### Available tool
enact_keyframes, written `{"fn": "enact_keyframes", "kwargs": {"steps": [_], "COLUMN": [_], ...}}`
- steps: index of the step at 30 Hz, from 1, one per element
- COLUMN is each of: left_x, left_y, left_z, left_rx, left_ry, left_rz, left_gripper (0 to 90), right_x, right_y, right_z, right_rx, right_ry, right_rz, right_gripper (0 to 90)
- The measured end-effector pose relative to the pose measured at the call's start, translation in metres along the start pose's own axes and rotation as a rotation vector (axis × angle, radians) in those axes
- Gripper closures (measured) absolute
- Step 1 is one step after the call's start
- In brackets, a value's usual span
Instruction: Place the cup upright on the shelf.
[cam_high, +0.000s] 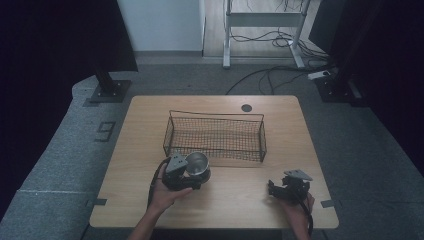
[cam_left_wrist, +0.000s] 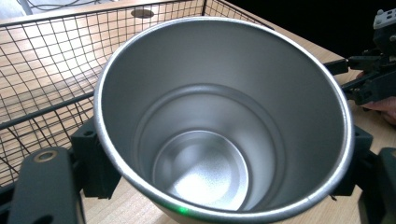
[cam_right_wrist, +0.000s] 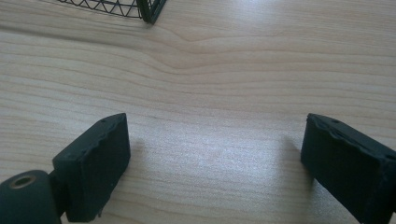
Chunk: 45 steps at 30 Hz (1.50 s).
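A steel cup (cam_high: 197, 165) stands out from my left gripper (cam_high: 192, 175), just in front of the black wire basket (cam_high: 215, 135). In the left gripper view the cup (cam_left_wrist: 219, 126) sits between both black jaws, its open mouth facing the camera, and the jaws press its sides. My right gripper (cam_high: 274, 189) rests low over the table near the front right; its jaws (cam_right_wrist: 215, 168) stand wide apart above bare wood with nothing between them.
The wooden table (cam_high: 150, 150) carries the empty basket at its middle. A round cable hole (cam_high: 246, 108) sits near the far edge. A basket corner (cam_right_wrist: 152, 11) is ahead of the right gripper. Dark stands and cables lie on the floor beyond.
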<state>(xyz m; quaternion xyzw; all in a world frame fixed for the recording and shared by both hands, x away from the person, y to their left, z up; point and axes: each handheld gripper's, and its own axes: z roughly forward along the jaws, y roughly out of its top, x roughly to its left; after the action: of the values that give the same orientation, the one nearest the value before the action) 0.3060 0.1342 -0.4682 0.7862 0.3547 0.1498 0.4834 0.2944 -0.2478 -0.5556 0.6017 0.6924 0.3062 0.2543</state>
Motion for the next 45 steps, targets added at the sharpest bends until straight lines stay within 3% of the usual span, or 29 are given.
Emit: {"fn": "enact_keyframes", "kwargs": {"steps": [15, 30, 45], "left_x": [0.001, 0.012, 0.020], "left_y": [0.010, 0.019, 0.035], "left_z": [0.005, 0.006, 0.011], "left_rx": [0.006, 0.000, -0.006], "left_ry": [0.010, 0.027, 0.012], "left_rz": [0.014, 0.003, 0.015], "left_gripper": [18.6, 18.6, 18.6], "right_x": [0.000, 0.000, 0.000], "right_y": [0.000, 0.000, 0.000], "right_z": [0.000, 0.000, 0.000], "right_rx": [0.000, 0.000, 0.000], "right_ry": [0.000, 0.000, 0.000], "right_rz": [0.000, 0.000, 0.000], "right_gripper": [8.1, 8.1, 8.1]}}
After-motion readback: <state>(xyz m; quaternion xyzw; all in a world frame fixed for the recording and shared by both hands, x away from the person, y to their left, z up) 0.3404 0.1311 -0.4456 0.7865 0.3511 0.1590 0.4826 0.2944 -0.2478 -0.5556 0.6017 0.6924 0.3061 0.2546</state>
